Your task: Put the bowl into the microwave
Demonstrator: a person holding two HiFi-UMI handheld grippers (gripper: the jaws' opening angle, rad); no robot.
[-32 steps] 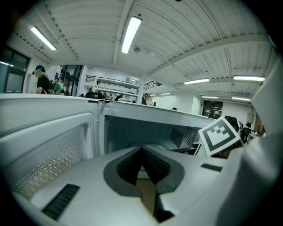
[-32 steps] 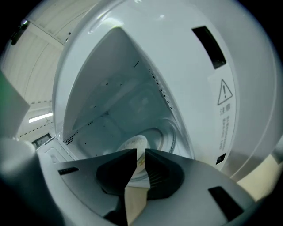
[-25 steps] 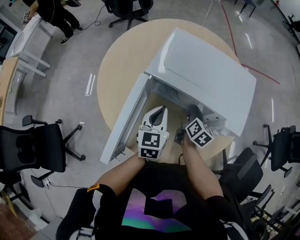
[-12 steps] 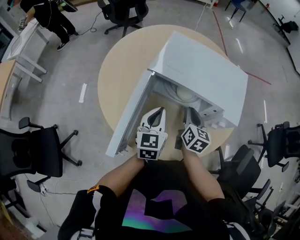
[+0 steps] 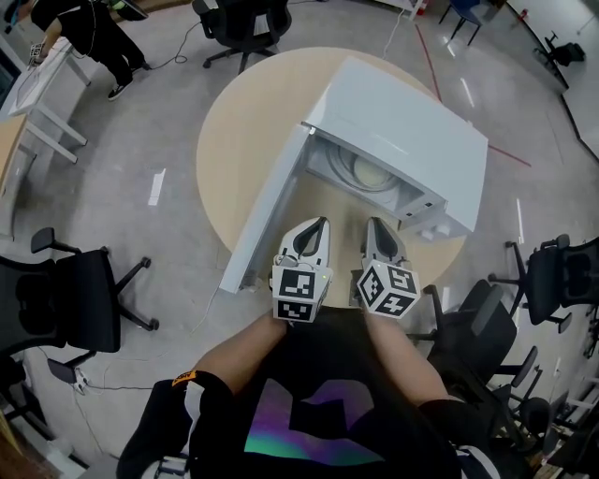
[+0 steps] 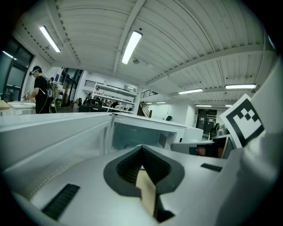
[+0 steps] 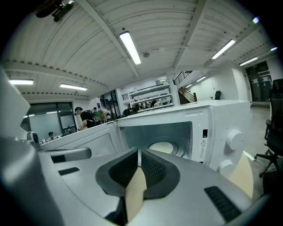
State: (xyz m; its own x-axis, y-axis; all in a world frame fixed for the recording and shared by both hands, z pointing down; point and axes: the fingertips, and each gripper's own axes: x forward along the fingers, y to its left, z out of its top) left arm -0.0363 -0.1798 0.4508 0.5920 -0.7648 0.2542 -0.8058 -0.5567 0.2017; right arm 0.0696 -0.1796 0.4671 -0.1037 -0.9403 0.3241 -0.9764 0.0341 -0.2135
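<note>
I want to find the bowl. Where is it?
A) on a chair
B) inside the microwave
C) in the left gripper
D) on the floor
B: the bowl sits inside the open microwave, while the left gripper and right gripper are shut on nothing.

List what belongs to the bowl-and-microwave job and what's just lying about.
Job: microwave, its open door, bowl inside it, table, left claw and right claw, both shut, empty.
Lying about: office chairs, desk, person far off.
</note>
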